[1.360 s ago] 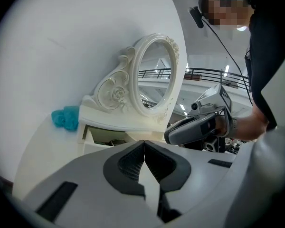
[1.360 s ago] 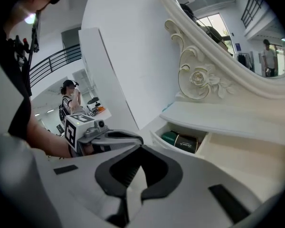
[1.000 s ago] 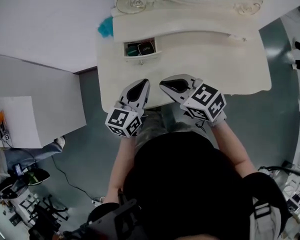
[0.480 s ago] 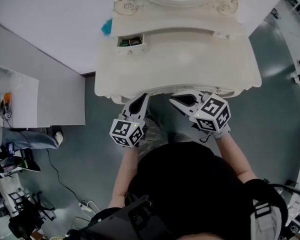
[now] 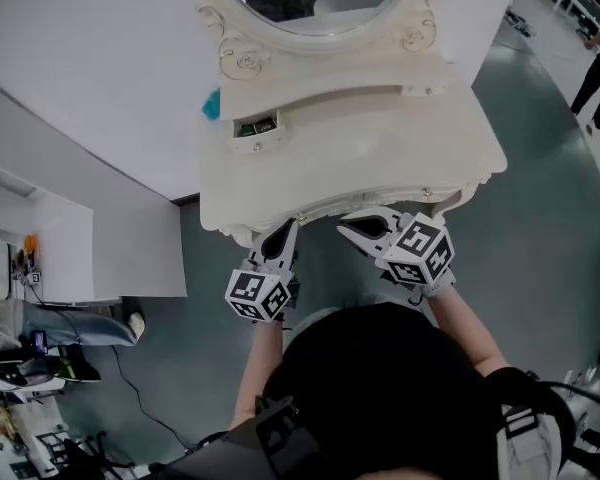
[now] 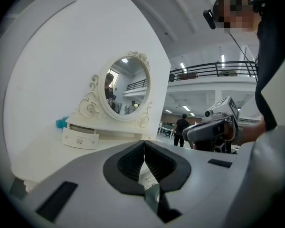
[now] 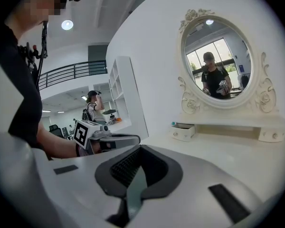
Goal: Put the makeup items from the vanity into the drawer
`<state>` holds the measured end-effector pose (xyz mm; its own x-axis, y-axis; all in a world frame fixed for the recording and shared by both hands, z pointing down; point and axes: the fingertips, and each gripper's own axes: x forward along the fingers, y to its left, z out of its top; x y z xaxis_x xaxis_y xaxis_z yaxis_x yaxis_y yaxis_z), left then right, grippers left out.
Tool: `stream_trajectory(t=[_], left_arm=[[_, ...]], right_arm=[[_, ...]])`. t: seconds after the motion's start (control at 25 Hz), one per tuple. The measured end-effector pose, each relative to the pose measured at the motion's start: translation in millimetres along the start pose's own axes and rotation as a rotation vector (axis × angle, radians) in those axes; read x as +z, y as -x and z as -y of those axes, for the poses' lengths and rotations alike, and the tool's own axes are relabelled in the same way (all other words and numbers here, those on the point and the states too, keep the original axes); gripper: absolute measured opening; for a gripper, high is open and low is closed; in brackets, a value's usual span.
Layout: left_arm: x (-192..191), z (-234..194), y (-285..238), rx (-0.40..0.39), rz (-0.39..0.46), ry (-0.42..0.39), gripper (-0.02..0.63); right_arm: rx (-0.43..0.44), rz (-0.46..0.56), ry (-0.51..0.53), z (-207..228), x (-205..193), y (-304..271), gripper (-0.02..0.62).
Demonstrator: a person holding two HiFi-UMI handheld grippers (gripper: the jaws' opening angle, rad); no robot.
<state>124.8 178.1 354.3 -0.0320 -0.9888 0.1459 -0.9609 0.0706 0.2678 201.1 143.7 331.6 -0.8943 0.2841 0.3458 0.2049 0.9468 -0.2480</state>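
Head view: left tool (image 5: 283,230) and right tool (image 5: 348,222) each pressed together, empty, near bench (image 5: 400,158) front edge; small drawer (image 5: 256,128) open, dark items inside.

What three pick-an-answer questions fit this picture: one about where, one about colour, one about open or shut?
1. Where on the vanity is the open drawer? A left end B right end C underneath
2. What colour is the vanity? A black B white C red
3. How are the jaws of the left tool? A wide open B holding a brush C shut, empty
Answers: A, it shows at the left end; B, its top is creamy white; C, the jaws meet with nothing between.
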Motion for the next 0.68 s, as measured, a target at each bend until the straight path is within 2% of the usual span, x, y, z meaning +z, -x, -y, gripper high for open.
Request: stream_trajectory(t=[0.2,0.4,0.52,0.68], left_arm=[[2,4,30,-0.027,-0.01,0.052,0.014],[-33,12,62,-0.105,-0.07,0.117,0.015],[-49,20,78,-0.14,-0.079,0.204,0.015],[-64,33,107,-0.134,-0.059,0.317,0.015]], right_arm=[[0.013,-0.027,-0.04,-35,-11,-6,0.021],[0.018,-0.036,-0.029,-67,-21,-22,0.021],[0.037,-0.05,-0.048,-88,-31,-25,0.021],[0.088,-0.088,-0.067,-127,-49,-26,0.021]])
